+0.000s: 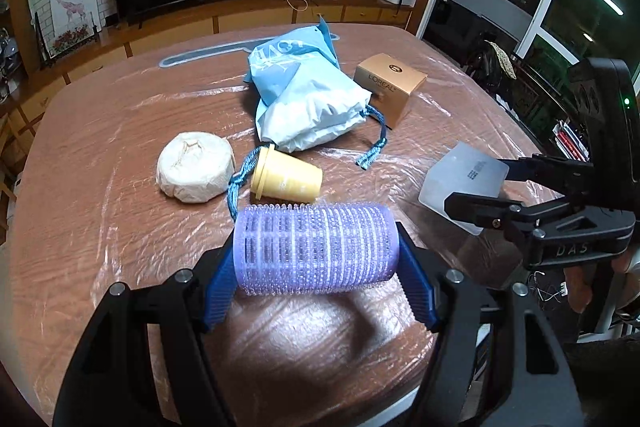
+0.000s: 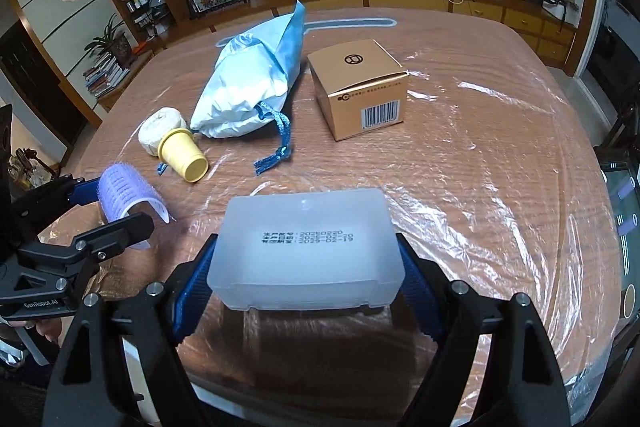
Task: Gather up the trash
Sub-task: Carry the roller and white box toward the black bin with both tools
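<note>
Both grippers are held low over the table (image 2: 480,167), side by side. A lilac curler (image 1: 316,247) is clamped lying crosswise in the left gripper (image 1: 316,267). A frosted box (image 2: 306,251), printed with dates, is pinched flat in the right gripper (image 2: 306,279), clear of the table.

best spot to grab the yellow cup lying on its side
Grip the yellow cup across its tapered body, coming from above. It lies tipped, open mouth toward the camera. The flanged end sits close to the white wrapped puck, so stay nearer the mouth.
</note>
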### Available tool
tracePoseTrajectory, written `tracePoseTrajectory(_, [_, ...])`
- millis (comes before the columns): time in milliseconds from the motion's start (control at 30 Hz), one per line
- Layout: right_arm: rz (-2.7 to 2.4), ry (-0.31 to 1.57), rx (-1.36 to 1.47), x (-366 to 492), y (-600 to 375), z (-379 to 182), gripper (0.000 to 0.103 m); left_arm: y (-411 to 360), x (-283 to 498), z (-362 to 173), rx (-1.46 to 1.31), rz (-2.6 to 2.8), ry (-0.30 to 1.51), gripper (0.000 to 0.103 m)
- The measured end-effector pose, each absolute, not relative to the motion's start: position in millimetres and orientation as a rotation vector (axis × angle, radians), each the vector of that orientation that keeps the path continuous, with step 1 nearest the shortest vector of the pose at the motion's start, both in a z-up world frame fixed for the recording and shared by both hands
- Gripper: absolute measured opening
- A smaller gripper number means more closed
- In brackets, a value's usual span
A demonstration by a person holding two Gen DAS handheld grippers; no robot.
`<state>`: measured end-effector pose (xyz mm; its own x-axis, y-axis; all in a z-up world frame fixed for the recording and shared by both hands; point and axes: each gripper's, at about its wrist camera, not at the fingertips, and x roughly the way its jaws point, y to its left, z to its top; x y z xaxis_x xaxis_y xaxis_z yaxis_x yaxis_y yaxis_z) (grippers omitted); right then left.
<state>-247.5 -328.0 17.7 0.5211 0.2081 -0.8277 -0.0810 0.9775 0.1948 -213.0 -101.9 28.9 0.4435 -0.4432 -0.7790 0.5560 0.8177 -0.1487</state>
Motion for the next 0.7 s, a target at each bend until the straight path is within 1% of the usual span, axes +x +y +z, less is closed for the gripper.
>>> tracePoseTrajectory(233, [0.184, 1.025, 0.159, -253, -324, 15, 0.081, -99, -220, 29, 0.128, -0.613, 0.922, 0.071])
tracePoseTrajectory(700, [0.216, 0.992, 0.175, -264, -321, 32, 0.081, -91, -231, 34, 0.122, -0.615, 0.906, 0.071])
